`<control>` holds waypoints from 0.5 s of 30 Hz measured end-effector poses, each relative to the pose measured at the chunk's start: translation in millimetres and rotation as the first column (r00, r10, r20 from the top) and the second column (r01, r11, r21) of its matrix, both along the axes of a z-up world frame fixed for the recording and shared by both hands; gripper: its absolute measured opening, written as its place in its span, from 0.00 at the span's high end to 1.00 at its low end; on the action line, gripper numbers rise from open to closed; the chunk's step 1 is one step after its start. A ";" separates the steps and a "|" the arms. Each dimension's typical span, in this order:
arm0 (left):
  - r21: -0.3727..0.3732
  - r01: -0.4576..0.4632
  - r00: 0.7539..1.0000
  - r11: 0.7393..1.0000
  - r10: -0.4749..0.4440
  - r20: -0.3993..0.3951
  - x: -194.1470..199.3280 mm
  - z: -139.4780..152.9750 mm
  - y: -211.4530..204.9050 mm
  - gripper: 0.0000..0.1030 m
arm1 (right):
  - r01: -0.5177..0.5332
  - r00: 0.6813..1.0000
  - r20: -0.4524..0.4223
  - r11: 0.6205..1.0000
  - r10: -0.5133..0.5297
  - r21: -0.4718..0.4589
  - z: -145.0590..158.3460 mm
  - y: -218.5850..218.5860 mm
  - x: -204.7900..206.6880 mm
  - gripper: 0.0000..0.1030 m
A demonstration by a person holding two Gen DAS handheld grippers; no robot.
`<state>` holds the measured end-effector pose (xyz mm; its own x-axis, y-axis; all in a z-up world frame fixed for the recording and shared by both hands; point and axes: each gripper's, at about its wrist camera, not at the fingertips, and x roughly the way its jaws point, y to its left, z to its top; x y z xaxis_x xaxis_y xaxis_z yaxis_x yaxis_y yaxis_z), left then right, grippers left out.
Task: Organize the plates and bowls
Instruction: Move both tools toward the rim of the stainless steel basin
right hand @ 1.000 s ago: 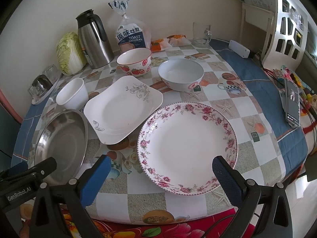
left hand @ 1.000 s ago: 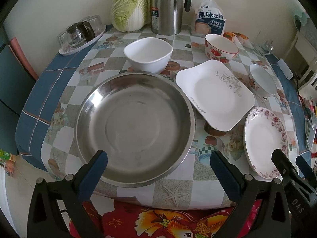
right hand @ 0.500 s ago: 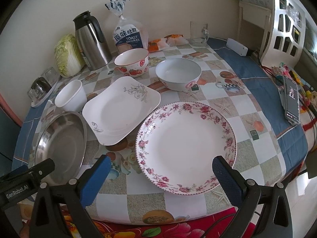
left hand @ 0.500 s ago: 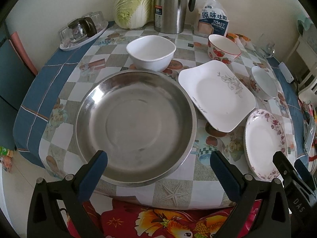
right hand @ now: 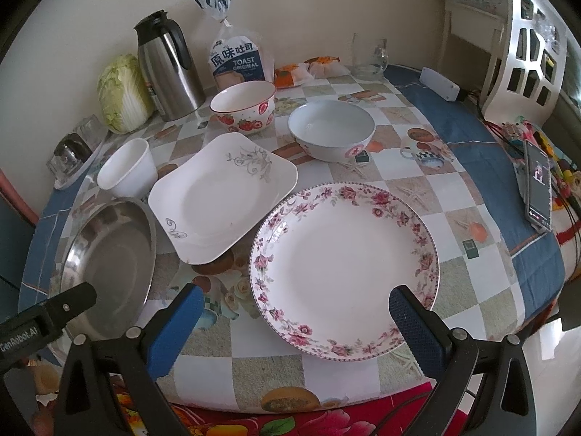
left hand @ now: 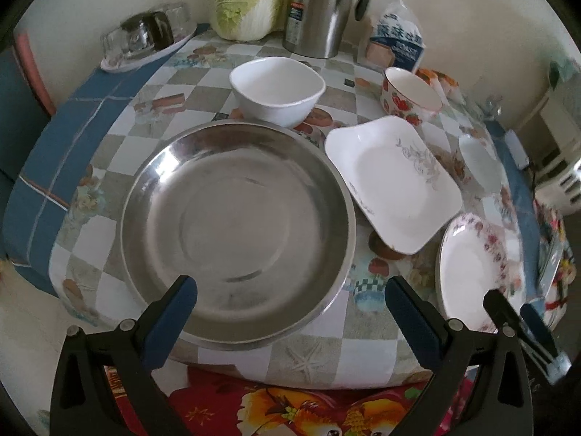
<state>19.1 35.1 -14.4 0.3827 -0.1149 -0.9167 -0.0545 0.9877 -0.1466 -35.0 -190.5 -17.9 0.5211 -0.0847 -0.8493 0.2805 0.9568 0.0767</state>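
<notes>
Steel pan [left hand: 238,232] lies beyond left jaws, floral plate [right hand: 343,269] beyond right; both gape empty.

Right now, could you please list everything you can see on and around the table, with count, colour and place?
Steel basin: 1, silver, near left.
Square plate: 1, white, centre.
Floral plate: 1, white-pink, near right.
White bowl: 1, behind basin.
Strawberry bowl: 1, red-white, far centre.
Pale bowl: 1, far right.
Kettle: 1, steel, back.
Cabbage: 1, green, back left.
Toast bag: 1, back.
Glasses tray: 1, far left.
Phone: 1, right edge.
Left gripper: open, over the basin's near rim.
Right gripper: open, over the floral plate's near rim.
</notes>
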 end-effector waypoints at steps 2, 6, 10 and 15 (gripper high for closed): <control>-0.012 -0.036 0.999 0.999 0.036 0.009 3.5 0.8 8.8 0.00 | 0.002 1.000 0.000 1.000 -0.002 -0.001 1.3 1.0 3.0 0.00; -0.023 -0.101 0.992 0.995 0.102 0.069 7.8 8.6 28.5 0.00 | -0.019 1.000 0.003 1.000 0.019 0.005 5.1 8.5 11.3 0.00; -0.055 -0.167 0.974 0.984 0.174 0.147 10.5 17.9 52.0 0.00 | -0.057 0.998 0.016 0.998 0.057 0.037 10.3 20.8 22.7 0.00; -0.145 -0.213 0.940 0.966 0.243 0.238 11.0 26.6 81.1 0.00 | -0.130 0.990 0.073 0.986 0.122 0.105 18.0 41.0 41.9 0.00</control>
